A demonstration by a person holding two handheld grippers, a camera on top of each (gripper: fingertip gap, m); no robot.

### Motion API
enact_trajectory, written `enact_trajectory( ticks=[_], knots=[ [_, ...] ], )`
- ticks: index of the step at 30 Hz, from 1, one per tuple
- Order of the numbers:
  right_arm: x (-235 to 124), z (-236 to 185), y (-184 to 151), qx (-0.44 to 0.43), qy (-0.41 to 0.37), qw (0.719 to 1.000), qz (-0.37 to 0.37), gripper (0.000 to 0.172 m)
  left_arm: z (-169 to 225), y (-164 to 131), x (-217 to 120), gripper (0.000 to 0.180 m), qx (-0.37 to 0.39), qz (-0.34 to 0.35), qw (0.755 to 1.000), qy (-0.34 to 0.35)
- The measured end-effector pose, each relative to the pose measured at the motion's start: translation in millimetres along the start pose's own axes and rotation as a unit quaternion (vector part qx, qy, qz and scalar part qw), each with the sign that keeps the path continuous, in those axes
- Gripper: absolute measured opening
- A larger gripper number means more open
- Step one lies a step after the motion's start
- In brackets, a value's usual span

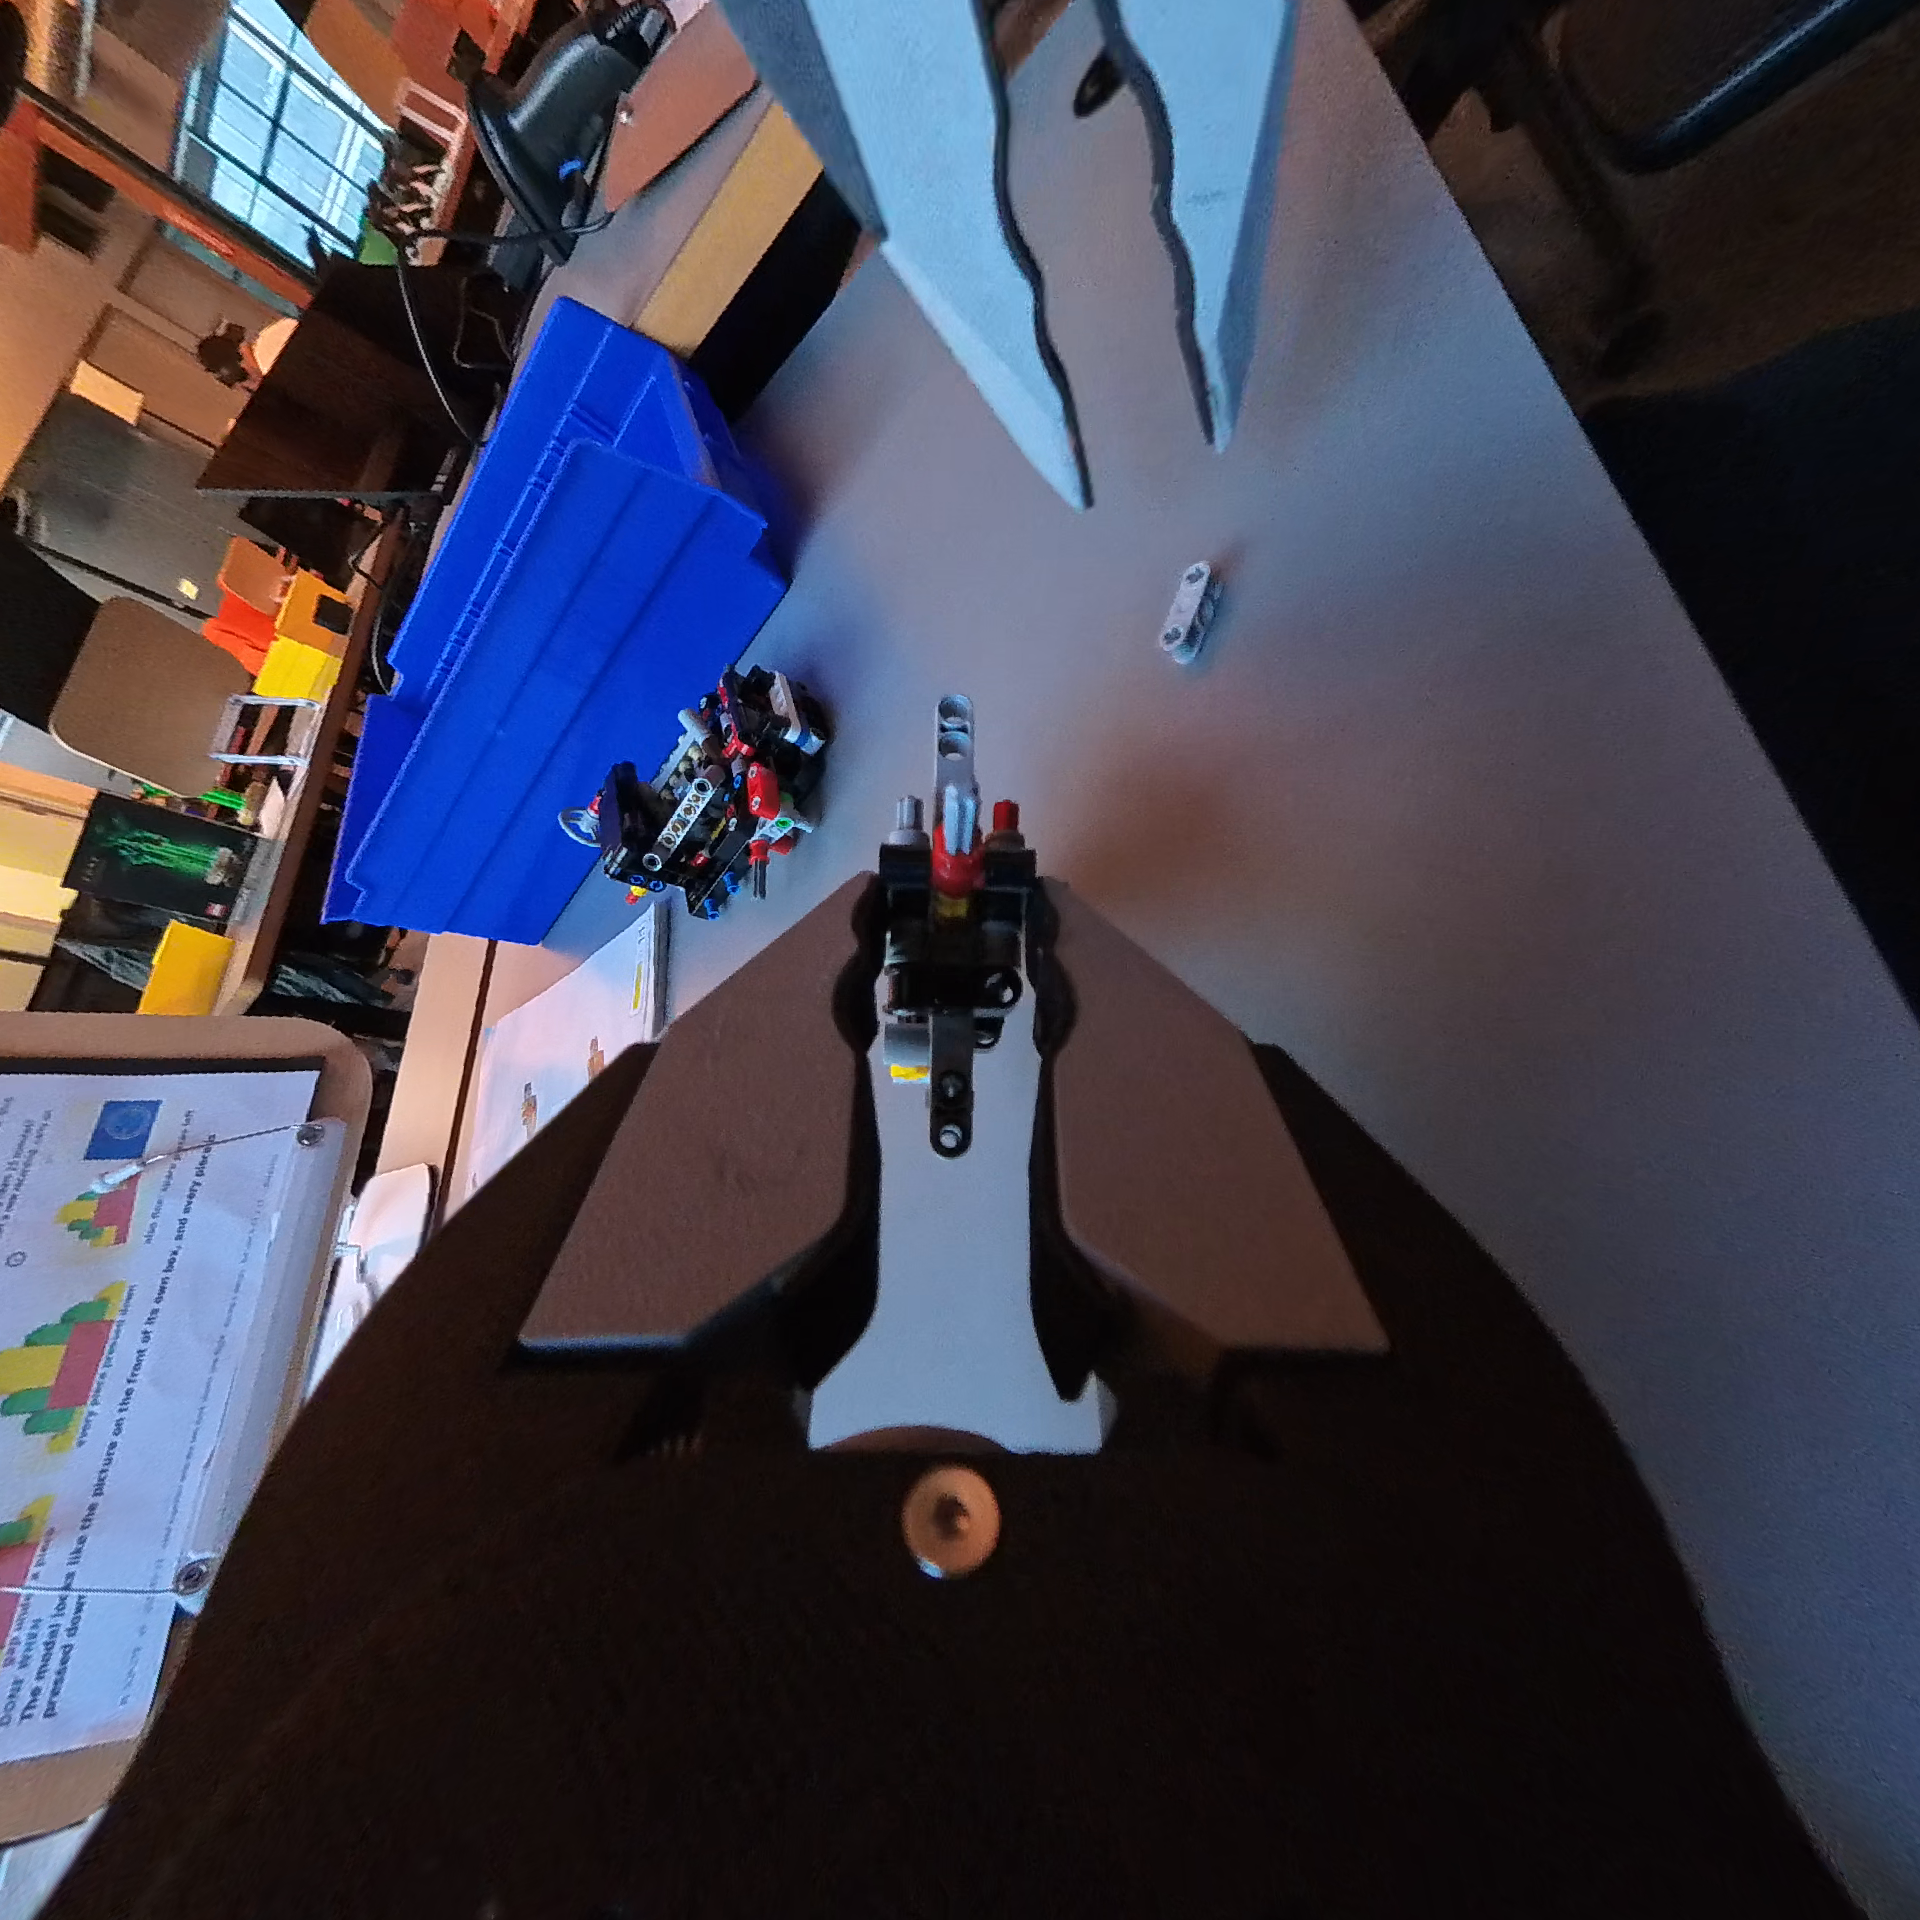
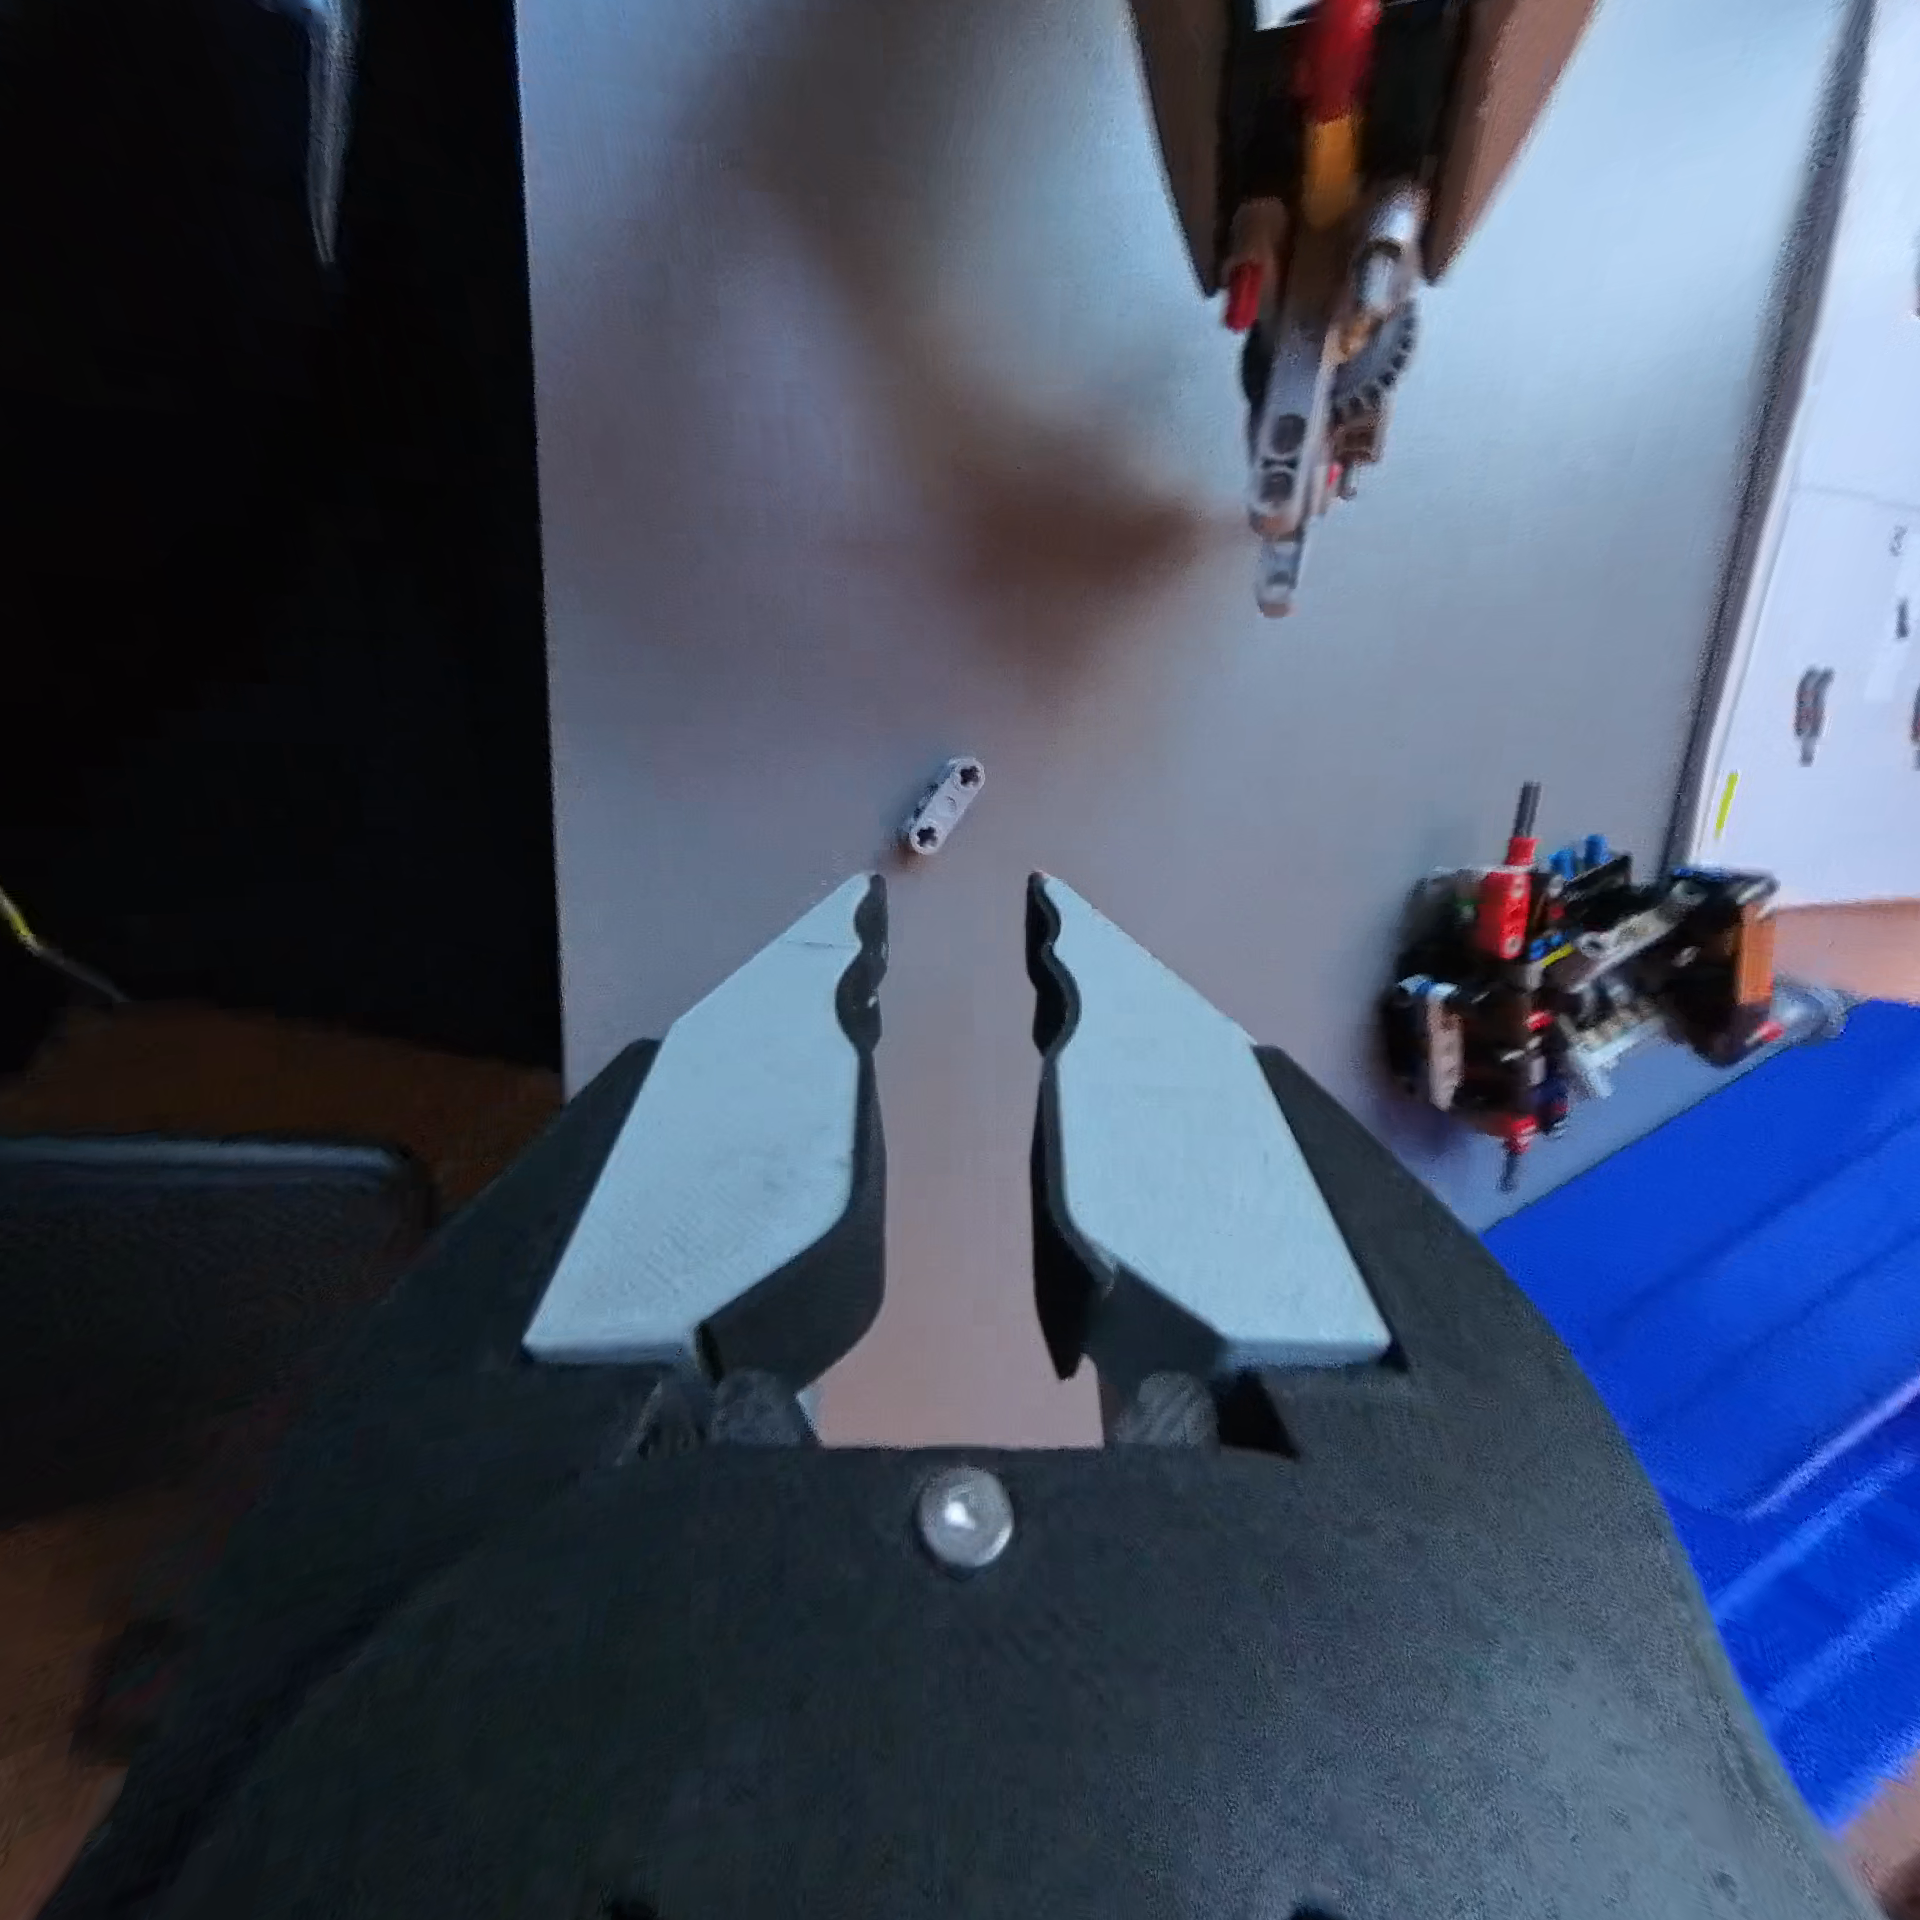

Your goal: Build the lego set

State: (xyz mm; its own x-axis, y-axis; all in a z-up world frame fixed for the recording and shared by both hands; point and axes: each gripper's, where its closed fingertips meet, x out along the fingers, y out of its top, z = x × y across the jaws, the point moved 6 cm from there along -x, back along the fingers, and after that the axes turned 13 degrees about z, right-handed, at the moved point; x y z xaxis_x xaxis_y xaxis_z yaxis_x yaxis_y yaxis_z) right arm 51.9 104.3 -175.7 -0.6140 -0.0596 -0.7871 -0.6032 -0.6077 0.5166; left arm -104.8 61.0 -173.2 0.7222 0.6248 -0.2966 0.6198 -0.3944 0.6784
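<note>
Left gripper (image 1: 954,883) clamps one black brick assembly (image 1: 951,914) — right gripper (image 2: 954,881) gapes bare near one grey link (image 2: 941,804).

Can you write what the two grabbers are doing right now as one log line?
left gripper: clamps black brick assembly above table | right gripper: open, empty, near small grey connector | blue bin: beside brick model

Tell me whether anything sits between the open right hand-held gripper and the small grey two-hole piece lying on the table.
Nothing visible does. The right hand-held gripper is open and empty, and the small grey piece lies just beyond its fingertips, slightly to the left, with only bare table between them.
</note>
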Motion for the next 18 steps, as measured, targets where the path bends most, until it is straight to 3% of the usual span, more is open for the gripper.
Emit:
enact_trajectory(
  ticks=[5,10,13,18],
  knots=[
    [17.6,-0.4,5.3,-0.126,0.073,0.983,-0.115,0.025,0.2,-4.4,-3.3,0.024,-0.021,0.027,0.999,0.026],
    [22.6,-1.3,3.4,-0.121,0.075,0.985,-0.100,0.018,5.1,-10.3,-4.5,0.024,-0.002,0.031,0.998,0.062],
    [20.4,1.5,0.1,-0.079,0.071,0.992,-0.069,0.016,5.4,-11.5,-1.8,0.024,0.010,0.024,0.997,0.074],
    [22.3,9.9,-2.6,0.130,0.052,0.990,-0.008,0.010,6.4,-12.7,3.6,0.024,0.048,-0.011,0.993,0.109]
  ],
)
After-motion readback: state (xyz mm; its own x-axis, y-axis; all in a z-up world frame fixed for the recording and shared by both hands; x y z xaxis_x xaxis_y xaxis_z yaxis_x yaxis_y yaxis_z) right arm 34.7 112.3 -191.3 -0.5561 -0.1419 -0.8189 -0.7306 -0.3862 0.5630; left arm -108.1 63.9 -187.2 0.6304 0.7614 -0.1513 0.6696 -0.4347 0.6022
